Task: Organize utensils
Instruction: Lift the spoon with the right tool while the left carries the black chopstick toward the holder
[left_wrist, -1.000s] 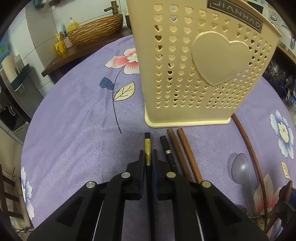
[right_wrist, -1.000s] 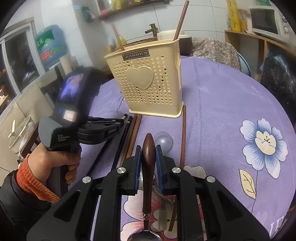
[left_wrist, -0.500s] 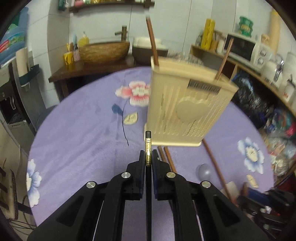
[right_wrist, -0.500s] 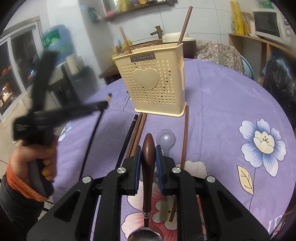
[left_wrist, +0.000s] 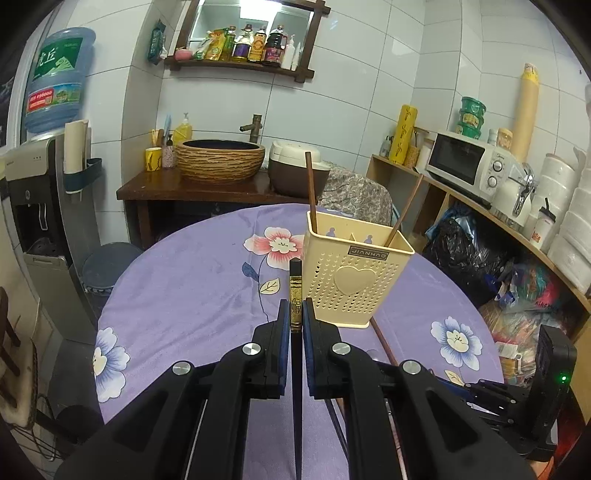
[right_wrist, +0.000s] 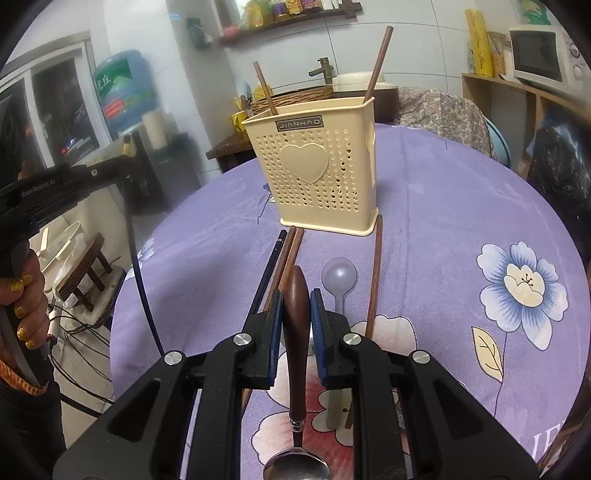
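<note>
The left gripper (left_wrist: 295, 325) is clamping a light, stiff, slippery chopstick (left_wrist: 295, 291) near its banded top, while the right gripper (right_wrist: 296, 314) is pinching a heavier spoon (right_wrist: 295, 332) by its smooth wooden handle.

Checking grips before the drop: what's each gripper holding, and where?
Left gripper: black chopstick, near its gold-banded top. Right gripper: spoon, by its brown handle.

White-tiled walls (left_wrist: 369, 92), wooden shelf (left_wrist: 240, 66)
</note>
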